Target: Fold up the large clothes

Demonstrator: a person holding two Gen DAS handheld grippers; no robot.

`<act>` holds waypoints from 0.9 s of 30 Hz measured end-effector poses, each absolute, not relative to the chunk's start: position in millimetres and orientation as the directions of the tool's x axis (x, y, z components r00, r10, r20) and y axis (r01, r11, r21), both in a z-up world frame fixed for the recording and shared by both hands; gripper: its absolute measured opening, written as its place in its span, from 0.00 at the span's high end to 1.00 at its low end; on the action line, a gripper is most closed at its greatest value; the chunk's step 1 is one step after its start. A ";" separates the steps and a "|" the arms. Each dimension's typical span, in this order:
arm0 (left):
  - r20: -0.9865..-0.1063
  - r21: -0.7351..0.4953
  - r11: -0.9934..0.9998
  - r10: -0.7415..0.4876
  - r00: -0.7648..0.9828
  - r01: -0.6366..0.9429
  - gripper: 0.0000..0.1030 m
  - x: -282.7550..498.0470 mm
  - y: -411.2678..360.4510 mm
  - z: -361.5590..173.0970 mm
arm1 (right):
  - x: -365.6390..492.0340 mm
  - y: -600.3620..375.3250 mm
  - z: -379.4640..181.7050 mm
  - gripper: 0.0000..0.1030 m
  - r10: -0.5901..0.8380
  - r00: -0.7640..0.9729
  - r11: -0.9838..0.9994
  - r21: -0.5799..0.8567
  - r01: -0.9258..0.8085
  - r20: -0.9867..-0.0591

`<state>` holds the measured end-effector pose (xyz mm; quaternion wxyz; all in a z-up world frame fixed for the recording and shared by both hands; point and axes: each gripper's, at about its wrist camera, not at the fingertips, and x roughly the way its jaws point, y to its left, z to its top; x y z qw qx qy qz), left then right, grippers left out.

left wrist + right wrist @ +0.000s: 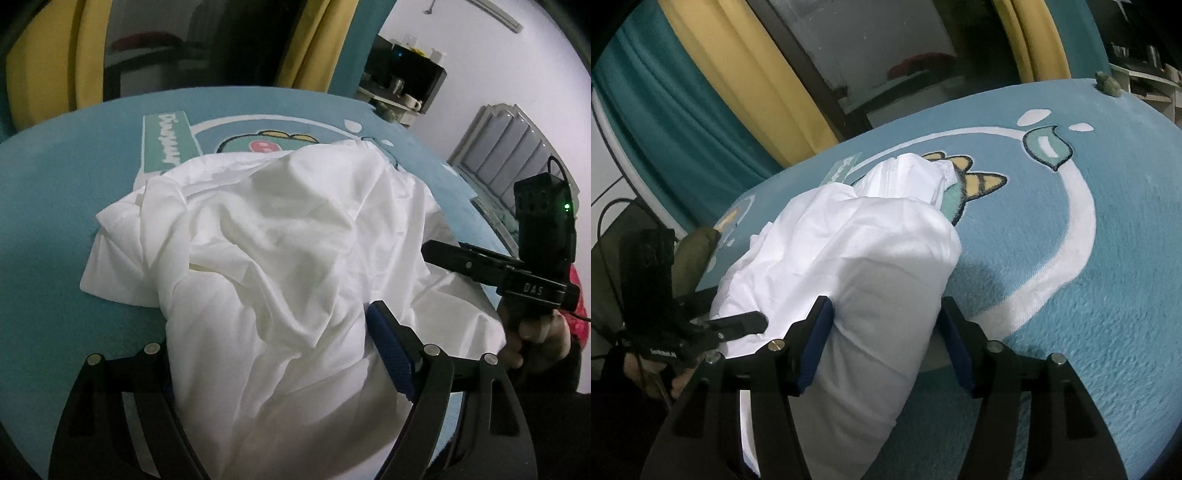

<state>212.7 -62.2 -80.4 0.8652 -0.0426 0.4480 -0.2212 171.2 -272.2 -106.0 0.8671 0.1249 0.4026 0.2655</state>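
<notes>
White garment (871, 295) between right claw (886, 343) fingers.

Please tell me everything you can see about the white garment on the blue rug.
The white garment is plain, thin, smooth cloth, crumpled in soft folds and bunched into a heap, not yet folded flat. It lies on a blue rug with a cartoon print, covering part of the picture. Cloth sits between the fingers of both the left gripper and the right gripper, whose jaws stand apart around it.

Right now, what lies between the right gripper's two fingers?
A thick fold of the white garment fills the gap between the right gripper's fingers; the right wrist view shows it.
</notes>
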 end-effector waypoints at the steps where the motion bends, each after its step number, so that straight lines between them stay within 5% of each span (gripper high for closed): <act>1: -0.754 -0.270 0.900 -0.419 0.506 0.343 0.18 212.9 -62.8 -80.8 | 171.9 -271.6 -106.4 0.43 0.567 0.536 0.824 0.438 -0.360 -0.626; 3: -0.750 -0.264 0.900 -0.417 0.514 0.346 0.24 211.7 -64.4 -81.2 | 173.3 -269.9 -107.1 0.43 0.581 0.529 0.814 0.454 -0.362 -0.619; 6: -0.730 -0.334 0.871 -0.481 0.485 0.361 0.57 213.7 -65.1 -81.0 | 173.6 -266.8 -108.2 0.52 0.604 0.511 0.797 0.474 -0.375 -0.611; 10: -0.714 -0.357 0.866 -0.495 0.495 0.350 0.69 209.5 -71.0 -80.3 | 171.6 -267.1 -108.0 0.61 0.616 0.515 0.787 0.496 -0.366 -0.597; 15: -0.719 -0.327 0.870 -0.483 0.500 0.369 0.71 199.3 -74.7 -74.8 | 166.1 -268.6 -107.1 0.61 0.620 0.515 0.783 0.510 -0.357 -0.592; 19: -0.709 -0.369 0.856 -0.512 0.485 0.362 0.58 202.5 -70.4 -82.2 | 171.6 -275.6 -113.9 0.57 0.646 0.509 0.754 0.578 -0.311 -0.569; 22: -0.700 -0.362 0.858 -0.508 0.502 0.365 0.57 199.1 -73.7 -83.2 | 170.5 -269.4 -112.2 0.59 0.633 0.513 0.768 0.553 -0.322 -0.580; 27: -0.697 -0.372 0.856 -0.513 0.501 0.359 0.70 196.7 -74.1 -80.2 | 164.7 -265.9 -104.6 0.73 0.631 0.533 0.769 0.548 -0.331 -0.563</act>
